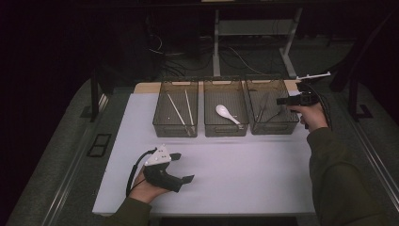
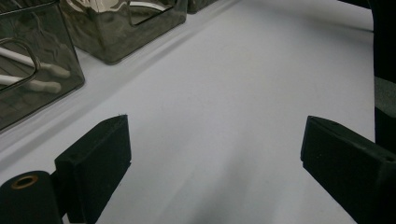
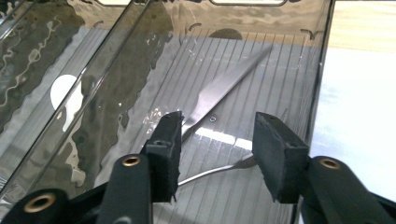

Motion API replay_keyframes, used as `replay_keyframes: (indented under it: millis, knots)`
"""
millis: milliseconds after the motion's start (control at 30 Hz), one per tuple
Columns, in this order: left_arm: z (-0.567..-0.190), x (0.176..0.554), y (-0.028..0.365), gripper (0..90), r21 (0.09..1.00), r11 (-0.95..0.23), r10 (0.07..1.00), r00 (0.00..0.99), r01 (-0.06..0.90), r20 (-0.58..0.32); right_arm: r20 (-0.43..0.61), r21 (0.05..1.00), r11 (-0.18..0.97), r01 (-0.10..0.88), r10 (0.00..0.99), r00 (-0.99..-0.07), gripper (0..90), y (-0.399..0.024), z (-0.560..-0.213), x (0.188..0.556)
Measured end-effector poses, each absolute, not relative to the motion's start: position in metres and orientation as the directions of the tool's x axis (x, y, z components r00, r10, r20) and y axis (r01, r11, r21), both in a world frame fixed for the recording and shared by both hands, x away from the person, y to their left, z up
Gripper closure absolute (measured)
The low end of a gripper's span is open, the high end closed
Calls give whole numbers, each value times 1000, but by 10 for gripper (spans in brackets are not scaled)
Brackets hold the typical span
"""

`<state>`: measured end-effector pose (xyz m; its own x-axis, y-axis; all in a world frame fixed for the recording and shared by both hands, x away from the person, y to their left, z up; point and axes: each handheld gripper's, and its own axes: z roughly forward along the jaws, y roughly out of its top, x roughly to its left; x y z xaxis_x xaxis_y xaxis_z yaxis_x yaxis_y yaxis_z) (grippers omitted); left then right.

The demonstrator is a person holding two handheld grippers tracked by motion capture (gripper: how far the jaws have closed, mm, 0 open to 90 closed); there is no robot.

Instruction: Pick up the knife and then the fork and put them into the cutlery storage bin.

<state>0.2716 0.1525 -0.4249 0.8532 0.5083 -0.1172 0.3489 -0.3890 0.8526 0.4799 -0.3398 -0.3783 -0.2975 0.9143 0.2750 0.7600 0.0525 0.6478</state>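
In the high view, 3 smoky see-through bins stand in a row across the upper middle of the frame on a white mat [image 1: 244, 165] that covers the bench. The left bin [image 1: 175, 109] holds 2 pale chopsticks [image 1: 178, 110], the middle bin [image 1: 225, 108] a white spoon [image 1: 227, 114], and the right bin [image 1: 272, 107] slim metal cutlery.

The right gripper [image 3: 215, 149] hangs over the right bin, at the right of the high view [image 1: 282, 100]. In the right gripper view its jaws stand partly open with nothing clamped between them. Below them on the ribbed bin floor lies a metal knife [image 3: 224, 86], its blade running toward the upper middle of the frame. A second thin metal handle [image 3: 219, 170] crosses low between the jaws; the pads do not press on either piece.

The left gripper [image 1: 181, 167] rests at the lower left of the high view on the mat, held by the left hand [image 1: 146, 188]. In the left gripper view [image 2: 215, 154] its jaws stand wide apart over bare mat, holding nothing.
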Motion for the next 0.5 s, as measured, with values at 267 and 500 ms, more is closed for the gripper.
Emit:
replay_keyframes:
  millis: [267,500]
  knots:
    - [-425,271,153,78,850,-397,506,855,345,-111,232,711,120,693,890,-392,387,-333,-365,460]
    - [-424,269,154,78,851,-400,508,855,341,-104,174,786,191,588,844,-507,326,-320,-352,426]
